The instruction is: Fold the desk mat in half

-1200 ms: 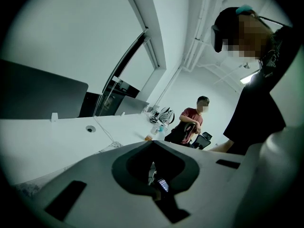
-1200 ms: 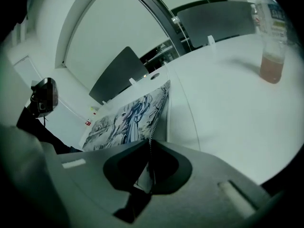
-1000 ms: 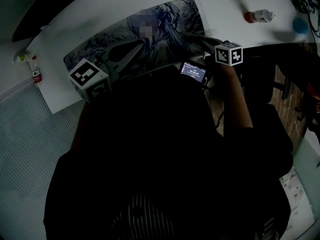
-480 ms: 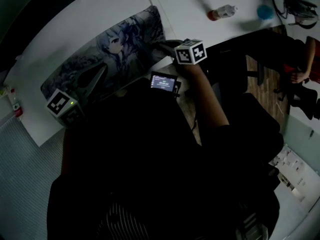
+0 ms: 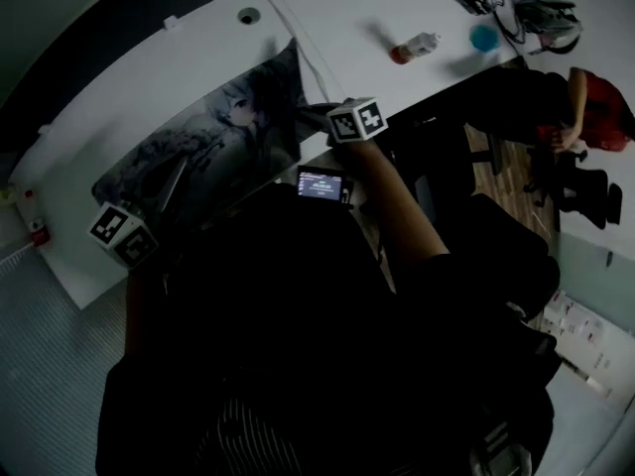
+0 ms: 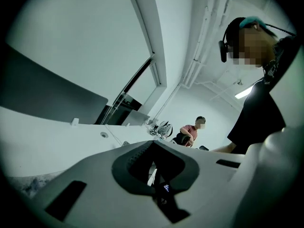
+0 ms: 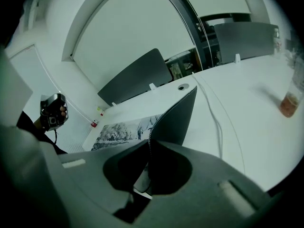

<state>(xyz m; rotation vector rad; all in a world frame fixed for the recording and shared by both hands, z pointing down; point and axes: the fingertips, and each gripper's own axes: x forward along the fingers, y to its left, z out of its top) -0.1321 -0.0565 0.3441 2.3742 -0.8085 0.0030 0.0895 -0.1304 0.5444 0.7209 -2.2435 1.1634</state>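
The desk mat (image 5: 213, 147), printed with a grey anime figure, lies on the white desk (image 5: 129, 77). My right gripper (image 5: 319, 117) is shut on the mat's right edge. That edge stands lifted and shows its dark underside (image 7: 176, 117) in the right gripper view, rising out of the jaws (image 7: 149, 145). My left gripper (image 5: 175, 178) reaches over the mat's near left part, its marker cube (image 5: 121, 234) at the desk's front edge. In the left gripper view its jaws (image 6: 153, 148) look closed together with nothing seen between them; a strip of the mat (image 6: 26, 186) shows at the lower left.
A bottle (image 5: 414, 46) lies on the desk to the right, near a blue object (image 5: 483, 37). A white cable (image 5: 303, 53) runs past the mat's right end toward a grommet hole (image 5: 248, 15). A small screen (image 5: 320, 182) glows at the front edge. Another person (image 5: 595, 107) sits far right.
My right gripper has carried the mat's right edge leftward, and the edge now stands up with its dark underside showing. My left gripper has drifted toward the mat's near left corner.
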